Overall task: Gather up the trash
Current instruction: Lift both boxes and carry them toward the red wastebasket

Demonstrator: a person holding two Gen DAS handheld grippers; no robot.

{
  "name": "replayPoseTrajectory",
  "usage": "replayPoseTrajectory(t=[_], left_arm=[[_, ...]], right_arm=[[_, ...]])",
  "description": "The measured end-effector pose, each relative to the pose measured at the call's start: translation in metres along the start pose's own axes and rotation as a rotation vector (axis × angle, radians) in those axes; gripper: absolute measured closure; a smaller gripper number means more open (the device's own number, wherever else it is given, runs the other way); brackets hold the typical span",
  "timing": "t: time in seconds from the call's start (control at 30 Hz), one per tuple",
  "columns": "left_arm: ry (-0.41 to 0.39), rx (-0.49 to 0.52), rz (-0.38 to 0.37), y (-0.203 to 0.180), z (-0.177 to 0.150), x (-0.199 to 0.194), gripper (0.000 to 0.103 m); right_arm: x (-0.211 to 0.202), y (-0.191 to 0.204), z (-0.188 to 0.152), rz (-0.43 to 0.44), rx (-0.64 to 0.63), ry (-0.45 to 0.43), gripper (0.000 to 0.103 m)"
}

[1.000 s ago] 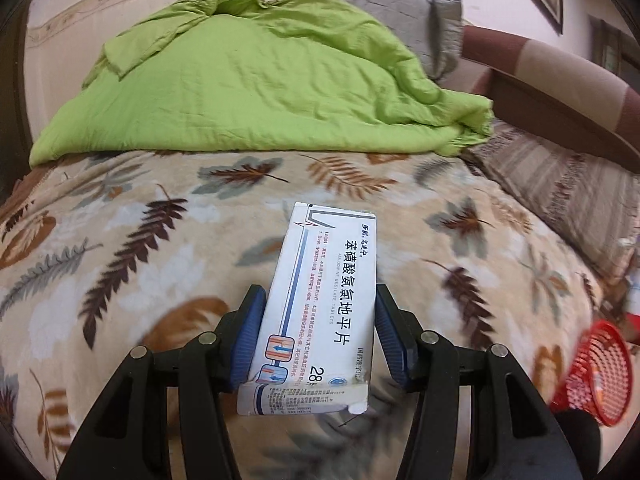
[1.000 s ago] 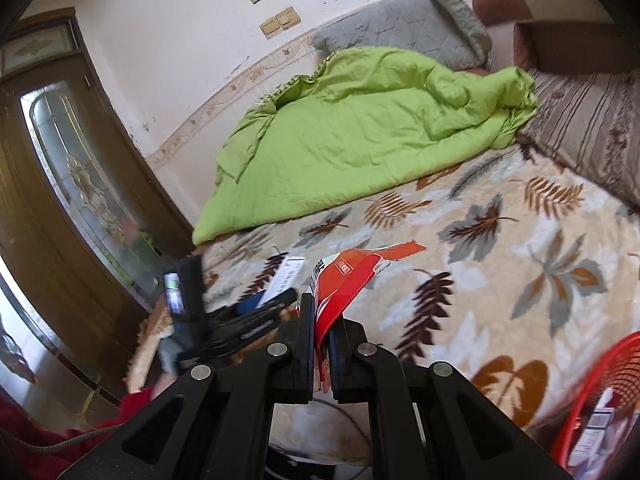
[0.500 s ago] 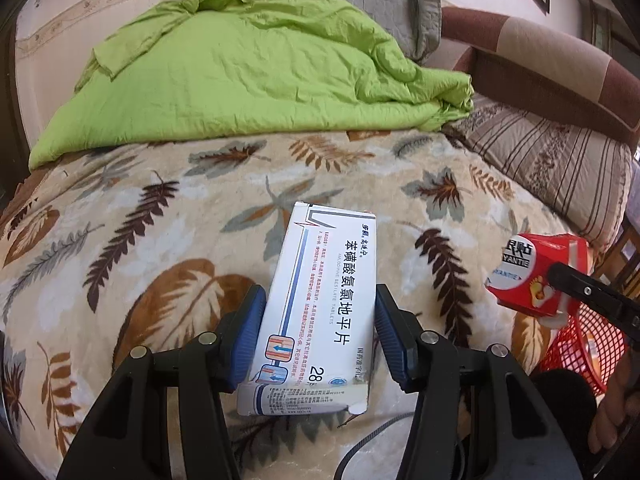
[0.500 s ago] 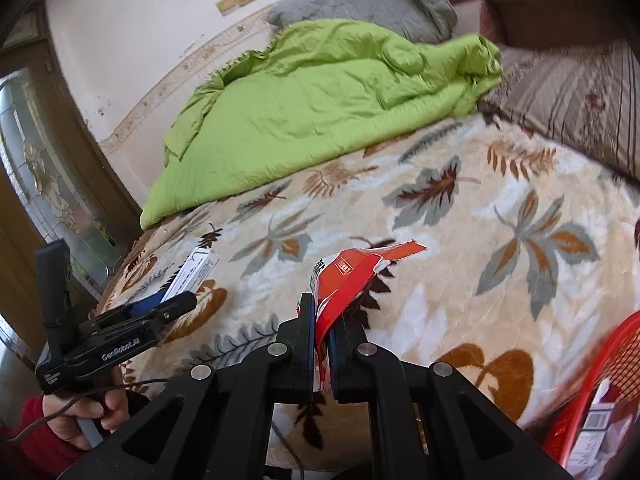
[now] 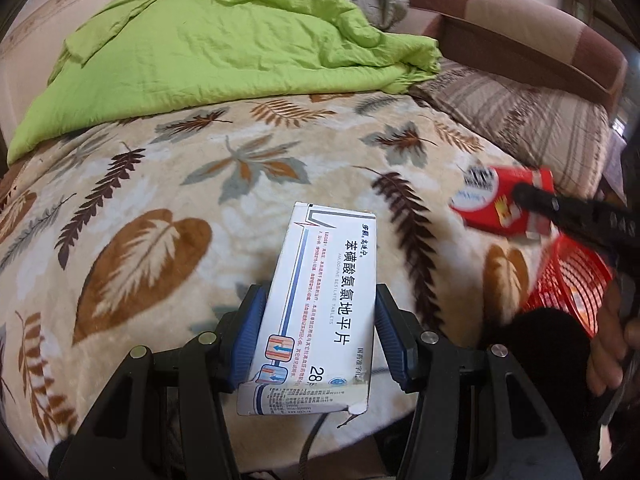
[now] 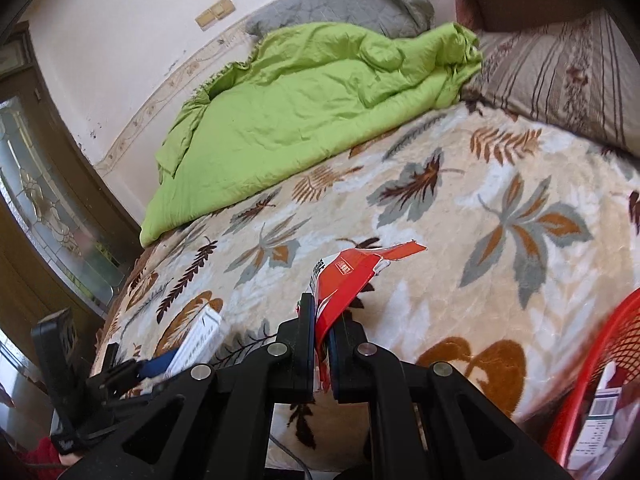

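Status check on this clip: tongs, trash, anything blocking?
Left tongs shut on white box. Right tongs shut on red packet. Both above the bed; red basket at its edge, some trash inside. Nothing blocking.

The white medicine box (image 5: 320, 304) reads 苯磺酸氨氯地平片 and "AMLODIPINE BESILATE TABLETS" — with "28" at its 6 o'clock end. At 3 o'clock, the red packet (image 5: 500, 204) shows a barcode — its lettering is blurred.

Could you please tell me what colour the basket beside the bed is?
Red basket, seen best in the right wrist view.
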State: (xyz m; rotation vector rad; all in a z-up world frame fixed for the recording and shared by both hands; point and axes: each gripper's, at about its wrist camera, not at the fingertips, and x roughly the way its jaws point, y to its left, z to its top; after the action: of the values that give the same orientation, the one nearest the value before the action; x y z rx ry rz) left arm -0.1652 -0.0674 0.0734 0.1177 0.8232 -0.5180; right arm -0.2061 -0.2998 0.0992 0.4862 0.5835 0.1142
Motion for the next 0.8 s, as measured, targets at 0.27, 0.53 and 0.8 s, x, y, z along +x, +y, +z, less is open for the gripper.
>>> replayPoseTrajectory(t=[0.27, 0.53, 0.8], left_arm=[[-0.061, 0.032, -0.031, -0.018, -0.017, -0.045, 0.050], [-0.170, 0.000, -0.018, -0.006, -0.007, -0.095, 0.050], [-0.200, 0.006, 0.040, -0.005, -0.001, -0.099, 0.050]], right_arm=[[-0.055, 0.037, -0.001, 0.039, -0.075, -0.079, 0.097], [-0.116, 0.067, 0.005, 0.116, -0.096, -0.168, 0.097], [-0.133, 0.087, 0.000, 0.069, -0.185, -0.227, 0.097]])
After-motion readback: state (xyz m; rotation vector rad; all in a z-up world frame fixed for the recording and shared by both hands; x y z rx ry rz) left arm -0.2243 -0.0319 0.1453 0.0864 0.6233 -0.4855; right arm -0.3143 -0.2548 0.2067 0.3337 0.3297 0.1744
